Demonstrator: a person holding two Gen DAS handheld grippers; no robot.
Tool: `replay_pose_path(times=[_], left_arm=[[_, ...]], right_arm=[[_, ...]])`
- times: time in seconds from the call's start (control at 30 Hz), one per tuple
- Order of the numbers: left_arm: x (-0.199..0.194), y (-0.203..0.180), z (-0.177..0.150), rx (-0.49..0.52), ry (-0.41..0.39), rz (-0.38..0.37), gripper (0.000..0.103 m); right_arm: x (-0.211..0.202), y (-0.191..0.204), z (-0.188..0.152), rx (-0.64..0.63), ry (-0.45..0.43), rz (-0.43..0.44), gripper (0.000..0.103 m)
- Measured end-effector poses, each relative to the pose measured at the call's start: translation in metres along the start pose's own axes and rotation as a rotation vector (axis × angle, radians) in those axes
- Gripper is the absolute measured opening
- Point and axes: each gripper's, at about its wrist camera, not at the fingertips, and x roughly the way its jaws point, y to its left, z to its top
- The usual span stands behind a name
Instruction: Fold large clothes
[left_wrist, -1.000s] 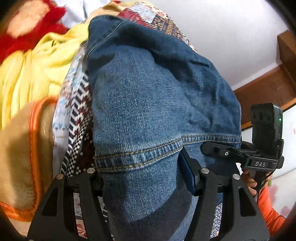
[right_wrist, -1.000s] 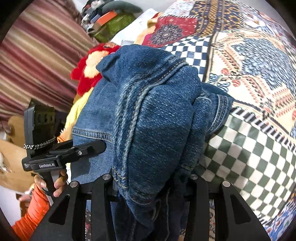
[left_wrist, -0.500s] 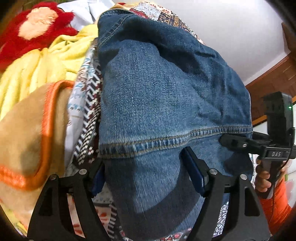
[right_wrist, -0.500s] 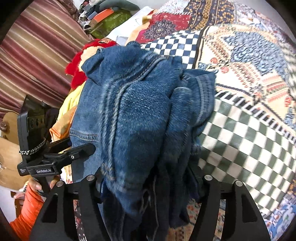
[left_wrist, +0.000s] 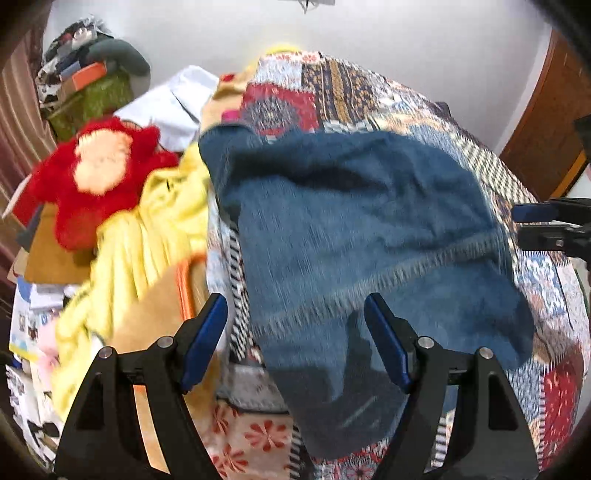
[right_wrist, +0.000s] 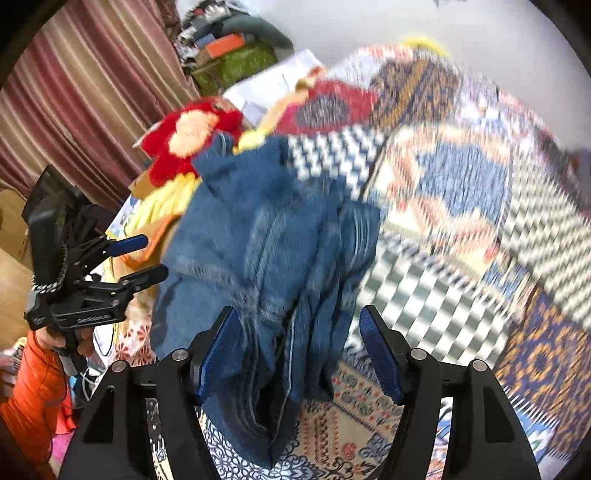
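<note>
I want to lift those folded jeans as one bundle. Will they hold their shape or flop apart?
The jeans will probably sag: their thick layers already droop over the bed edge. They look heavy for their size, being stacked denim. Likely not slippery, given the coarse weave, but a one-sided grip may let the folds slide open. Both grippers, left and right, stand open.

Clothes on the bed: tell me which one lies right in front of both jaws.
The blue jeans, folded on the patterned quilt. The yellow garment and red plush lie off to the side.
</note>
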Motion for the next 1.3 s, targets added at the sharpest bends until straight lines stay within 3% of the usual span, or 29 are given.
replay_pose_path(times=[0.2, 0.37, 0.5, 0.63, 0.8, 0.87, 1.03, 1.17, 1.3], left_arm=[[0.025, 0.029, 0.051, -0.081, -0.021, 0.052, 0.076], [0.055, 0.042, 0.079, -0.147, 0.002, 0.068, 0.076], [0.073, 0.038, 0.092, -0.124, 0.001, 0.081, 0.076], [0.087, 0.032, 0.097, -0.093, -0.007, 0.109, 0.082], [0.093, 0.042, 0.096, -0.142, -0.008, 0.083, 0.089], [0.086, 0.044, 0.094, -0.156, -0.011, 0.083, 0.089], [0.044, 0.033, 0.092, -0.081, -0.062, 0.168, 0.089], [-0.009, 0.017, 0.088, -0.034, -0.145, 0.153, 0.089], [-0.079, -0.008, 0.075, 0.003, -0.275, 0.118, 0.089]], right_arm=[[-0.003, 0.014, 0.032, -0.024, -0.081, -0.034, 0.066], [0.037, 0.026, 0.049, -0.048, -0.067, -0.076, 0.066], [0.071, 0.012, 0.05, -0.042, -0.029, -0.122, 0.066], [0.083, -0.018, 0.053, 0.034, -0.021, -0.045, 0.067], [0.081, -0.038, 0.049, 0.093, -0.028, -0.013, 0.074], [0.076, -0.038, 0.046, 0.099, -0.034, -0.013, 0.074], [0.047, -0.021, 0.043, 0.06, -0.081, -0.07, 0.074], [0.0, -0.002, 0.037, 0.026, -0.195, -0.119, 0.074], [-0.061, 0.017, 0.026, 0.027, -0.335, -0.123, 0.074]])
